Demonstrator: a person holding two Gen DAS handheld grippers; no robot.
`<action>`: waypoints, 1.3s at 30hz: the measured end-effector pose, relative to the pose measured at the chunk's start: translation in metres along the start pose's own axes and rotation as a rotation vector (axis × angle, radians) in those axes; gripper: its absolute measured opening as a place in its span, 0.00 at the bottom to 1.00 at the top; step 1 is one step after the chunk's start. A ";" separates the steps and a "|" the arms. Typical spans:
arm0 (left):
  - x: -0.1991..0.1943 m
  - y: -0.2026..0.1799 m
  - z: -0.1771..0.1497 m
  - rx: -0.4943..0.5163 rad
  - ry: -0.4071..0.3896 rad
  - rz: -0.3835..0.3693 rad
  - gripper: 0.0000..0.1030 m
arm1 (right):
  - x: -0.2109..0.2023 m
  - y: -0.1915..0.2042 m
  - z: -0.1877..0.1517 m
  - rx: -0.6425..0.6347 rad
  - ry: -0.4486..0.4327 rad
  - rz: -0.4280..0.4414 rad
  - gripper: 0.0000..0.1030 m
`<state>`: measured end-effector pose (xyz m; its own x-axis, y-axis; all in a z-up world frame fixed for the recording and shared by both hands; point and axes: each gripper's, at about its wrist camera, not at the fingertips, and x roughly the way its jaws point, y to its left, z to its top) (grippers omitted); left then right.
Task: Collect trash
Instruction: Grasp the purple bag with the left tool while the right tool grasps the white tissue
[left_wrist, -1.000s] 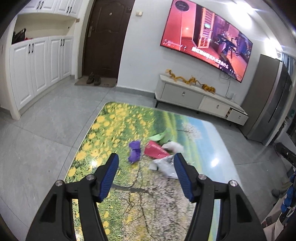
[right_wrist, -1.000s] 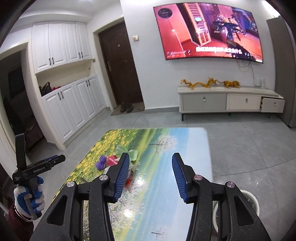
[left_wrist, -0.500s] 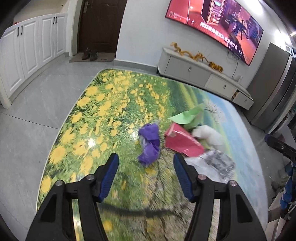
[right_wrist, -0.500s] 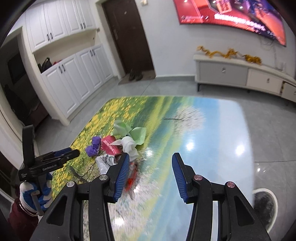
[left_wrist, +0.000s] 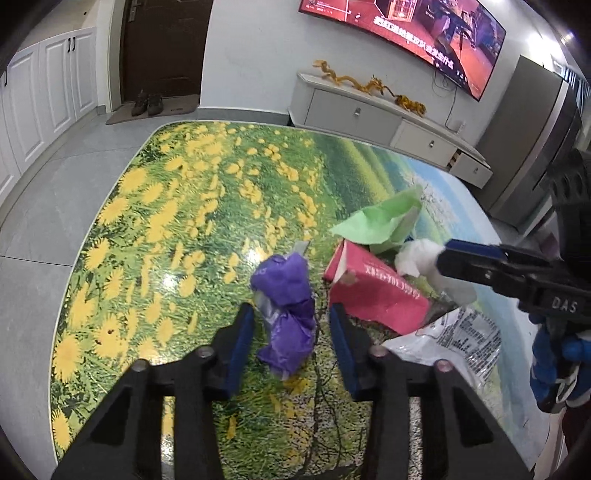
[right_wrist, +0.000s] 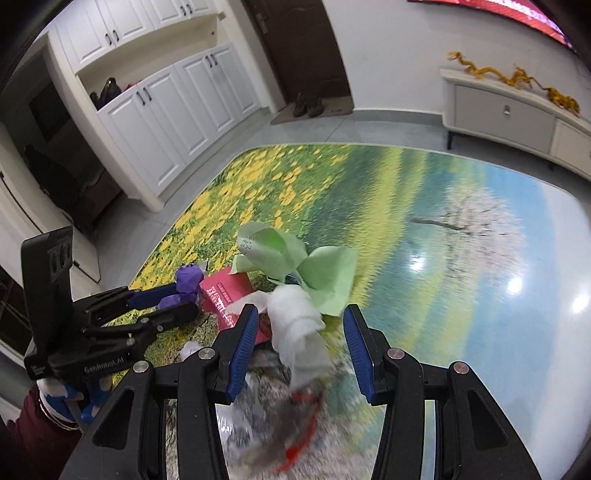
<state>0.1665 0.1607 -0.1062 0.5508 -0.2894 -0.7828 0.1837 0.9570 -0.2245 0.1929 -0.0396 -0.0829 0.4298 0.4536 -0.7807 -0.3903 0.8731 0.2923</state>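
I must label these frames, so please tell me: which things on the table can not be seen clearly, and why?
- Lowest trash under the white tissue, right wrist view: blurred.
- Printed plastic bag, left wrist view: partly behind the left gripper; its text is too small.
- Red box, both views: partly under the green paper and the tissue.
- Near edge of the table: hidden by the grippers.
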 end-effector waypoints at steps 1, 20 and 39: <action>0.002 -0.001 -0.001 0.003 0.005 -0.003 0.30 | 0.005 0.001 0.001 -0.003 0.009 0.004 0.46; -0.036 -0.012 -0.016 -0.002 -0.070 -0.022 0.27 | -0.062 -0.017 -0.025 0.052 -0.087 -0.029 0.17; -0.134 -0.089 -0.029 0.079 -0.243 -0.121 0.27 | -0.203 -0.003 -0.082 0.077 -0.293 -0.117 0.17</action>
<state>0.0529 0.1152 0.0015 0.6985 -0.4071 -0.5885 0.3177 0.9133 -0.2548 0.0399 -0.1489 0.0288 0.6886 0.3719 -0.6225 -0.2666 0.9282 0.2595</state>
